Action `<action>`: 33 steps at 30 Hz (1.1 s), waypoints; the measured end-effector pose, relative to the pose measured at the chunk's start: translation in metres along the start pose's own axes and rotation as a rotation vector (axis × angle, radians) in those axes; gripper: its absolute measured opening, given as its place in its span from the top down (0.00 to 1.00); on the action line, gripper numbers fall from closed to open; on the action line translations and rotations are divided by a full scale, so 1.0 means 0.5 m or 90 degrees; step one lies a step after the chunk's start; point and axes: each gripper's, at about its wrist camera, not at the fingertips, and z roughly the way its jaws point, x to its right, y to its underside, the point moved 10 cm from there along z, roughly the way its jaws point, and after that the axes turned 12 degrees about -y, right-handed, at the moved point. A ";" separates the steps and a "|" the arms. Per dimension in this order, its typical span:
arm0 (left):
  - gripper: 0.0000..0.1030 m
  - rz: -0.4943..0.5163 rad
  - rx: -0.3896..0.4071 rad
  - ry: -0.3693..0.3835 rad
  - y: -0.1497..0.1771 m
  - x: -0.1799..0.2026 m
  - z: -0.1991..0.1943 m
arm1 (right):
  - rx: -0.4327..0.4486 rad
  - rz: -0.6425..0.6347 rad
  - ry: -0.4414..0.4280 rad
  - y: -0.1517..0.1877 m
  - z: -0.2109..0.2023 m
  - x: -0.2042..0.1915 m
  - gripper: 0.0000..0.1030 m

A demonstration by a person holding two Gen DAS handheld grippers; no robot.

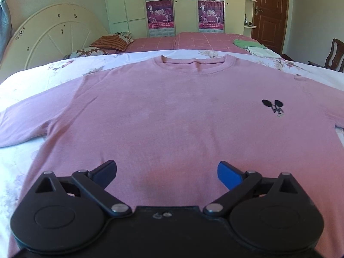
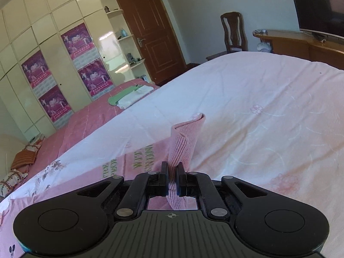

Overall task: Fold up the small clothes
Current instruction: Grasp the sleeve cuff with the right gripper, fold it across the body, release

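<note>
A pink T-shirt (image 1: 172, 111) lies flat, front up, on the white floral bedsheet (image 1: 25, 161). Its collar is at the far side and a small black logo (image 1: 273, 106) sits on the chest at the right. My left gripper (image 1: 166, 167) hovers over the shirt's lower middle, open, with only flat fabric showing between its fingers. In the right wrist view my right gripper (image 2: 172, 172) is shut on the shirt's ribbed pink sleeve (image 2: 185, 142). The sleeve stands up in a fold above the sheet. Beside it the fabric shows printed lettering (image 2: 137, 161).
A folded green and white pile of clothes (image 1: 251, 46) lies on the pink cover at the far right. Pillows (image 1: 109, 42) and a cream headboard (image 1: 56, 34) are at the far left. A chair (image 2: 233, 32), a wooden desk (image 2: 301, 43) and a door stand beyond the bed.
</note>
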 end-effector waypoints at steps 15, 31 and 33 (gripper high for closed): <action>0.24 -0.031 0.002 0.062 0.001 -0.107 0.014 | -0.040 -0.130 -0.070 0.080 0.065 -0.332 0.95; 0.40 -0.051 -0.020 0.074 0.012 -0.268 0.057 | -0.160 -0.245 -0.194 0.356 0.176 -0.694 0.95; 0.40 -0.051 -0.020 0.076 0.009 -0.275 0.061 | -0.177 -0.259 -0.207 0.398 0.188 -0.726 0.95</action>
